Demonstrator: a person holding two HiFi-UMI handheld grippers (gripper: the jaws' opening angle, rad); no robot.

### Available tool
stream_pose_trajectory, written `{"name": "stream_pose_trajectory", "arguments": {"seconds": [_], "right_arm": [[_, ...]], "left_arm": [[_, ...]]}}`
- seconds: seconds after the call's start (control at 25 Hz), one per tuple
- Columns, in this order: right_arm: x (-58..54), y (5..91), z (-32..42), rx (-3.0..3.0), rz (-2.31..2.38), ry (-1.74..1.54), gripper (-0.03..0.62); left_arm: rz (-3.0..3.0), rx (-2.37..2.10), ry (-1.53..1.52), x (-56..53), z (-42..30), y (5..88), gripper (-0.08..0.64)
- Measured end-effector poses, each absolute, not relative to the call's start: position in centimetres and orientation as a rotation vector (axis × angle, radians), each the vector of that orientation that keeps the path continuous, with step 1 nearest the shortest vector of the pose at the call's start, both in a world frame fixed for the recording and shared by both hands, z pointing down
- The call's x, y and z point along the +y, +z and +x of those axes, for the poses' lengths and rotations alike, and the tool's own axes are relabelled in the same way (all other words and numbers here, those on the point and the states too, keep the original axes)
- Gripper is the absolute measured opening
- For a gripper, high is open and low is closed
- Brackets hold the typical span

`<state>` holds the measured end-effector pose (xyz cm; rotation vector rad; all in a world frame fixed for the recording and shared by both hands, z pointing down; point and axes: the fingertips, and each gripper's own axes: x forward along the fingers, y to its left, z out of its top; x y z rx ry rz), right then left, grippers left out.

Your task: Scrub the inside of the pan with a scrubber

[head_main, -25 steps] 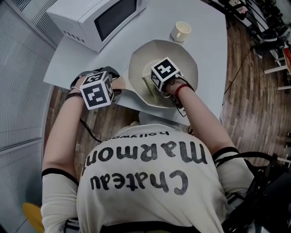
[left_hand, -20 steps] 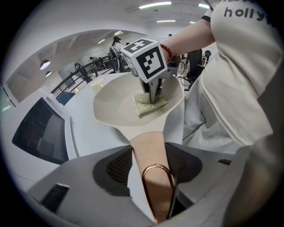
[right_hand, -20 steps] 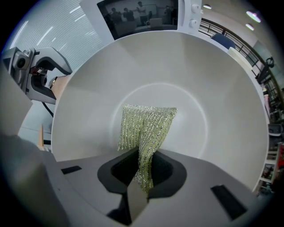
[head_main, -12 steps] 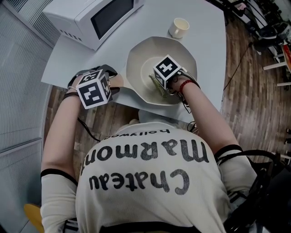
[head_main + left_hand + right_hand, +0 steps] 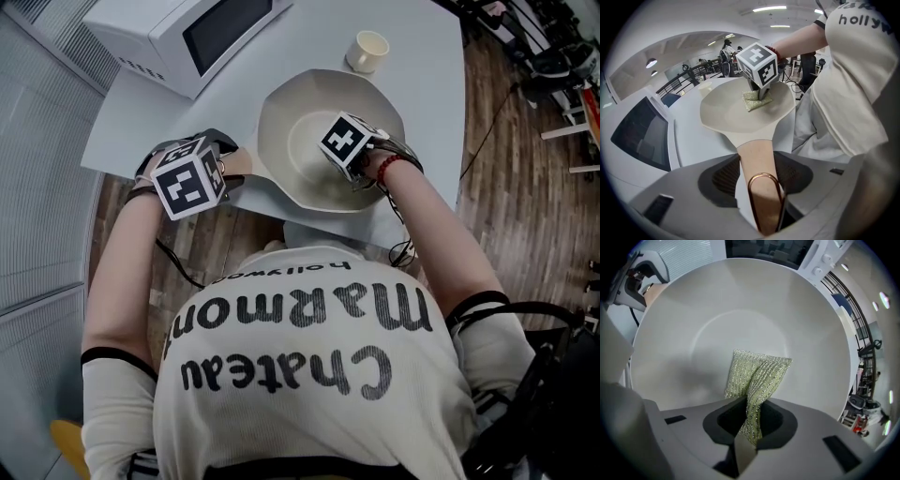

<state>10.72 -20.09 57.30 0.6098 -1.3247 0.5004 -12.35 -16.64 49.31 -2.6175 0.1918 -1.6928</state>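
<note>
Fingers of the right gripper pinch the scrubber against the pan floor; left gripper clamps the handle

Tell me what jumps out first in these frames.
First is the wide cream pan in the middle of the grey table, with the right tool pinching a glittery green scrubber against its inside. Next comes the left tool, clamped on the pan's tan handle at the table's near edge. A white microwave and a cup sit beyond the pan.
</note>
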Motion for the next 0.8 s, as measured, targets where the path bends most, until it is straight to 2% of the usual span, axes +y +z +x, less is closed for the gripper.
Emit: {"name": "stream_pose_trajectory", "arguments": {"seconds": [0.8], "right_arm": [[-26.3,52.1,17.3,-1.183,0.708,0.095,0.052]], "left_arm": [[-2.63,0.209,-1.704,-17.2,-12.0,49.4,0.221]]}}
